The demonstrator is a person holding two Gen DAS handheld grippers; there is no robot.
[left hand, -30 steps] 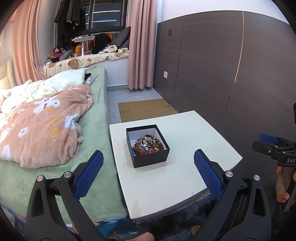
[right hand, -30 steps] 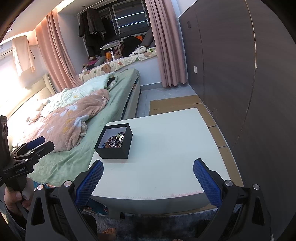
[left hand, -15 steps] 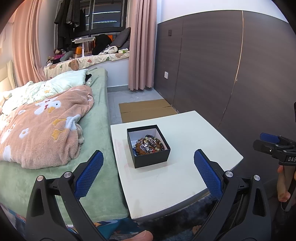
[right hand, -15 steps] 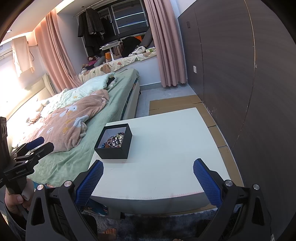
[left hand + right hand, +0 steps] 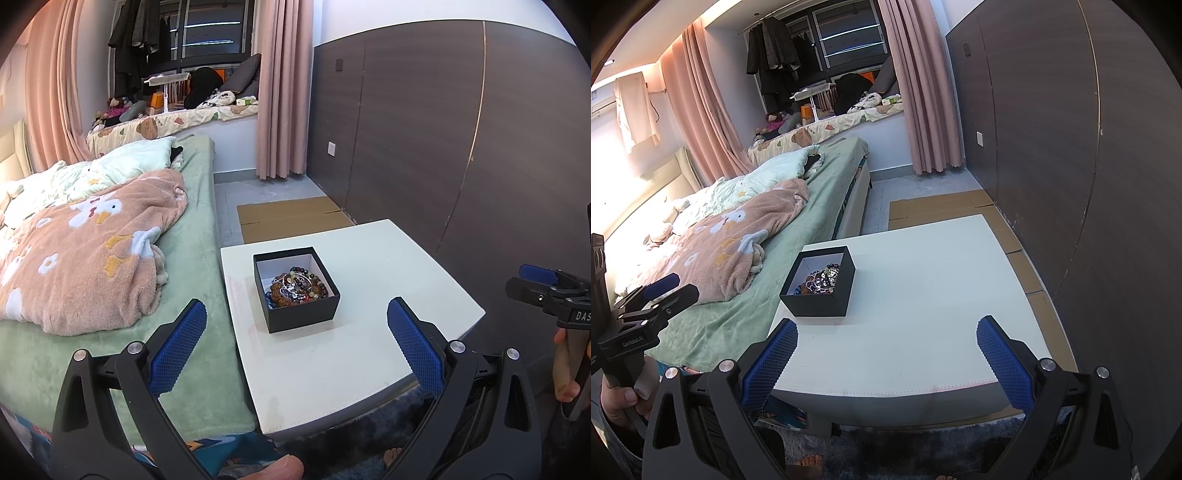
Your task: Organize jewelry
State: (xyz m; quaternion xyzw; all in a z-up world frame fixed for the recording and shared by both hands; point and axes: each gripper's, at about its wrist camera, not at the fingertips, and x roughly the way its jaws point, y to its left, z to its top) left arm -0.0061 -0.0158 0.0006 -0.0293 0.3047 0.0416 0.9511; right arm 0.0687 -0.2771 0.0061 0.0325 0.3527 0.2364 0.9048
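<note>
Black box (image 5: 297,290) sits centre frame in the left wrist view, on the left part of the white table (image 5: 369,354), lidless so the tangled beads and bracelets (image 5: 297,286) inside stay reachable. Left gripper (image 5: 293,345) hangs short of the near table edge, jaws wide apart and empty, likely lined up for a reach. Right gripper (image 5: 886,354) likewise spread, holding nothing. Partial lettering "DAS" readable at right edge; "GenRobot.AI" lower left of the right wrist view.

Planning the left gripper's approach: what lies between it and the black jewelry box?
Only bare white tabletop lies between the open left gripper and the black box; the left wrist view shows it.
</note>
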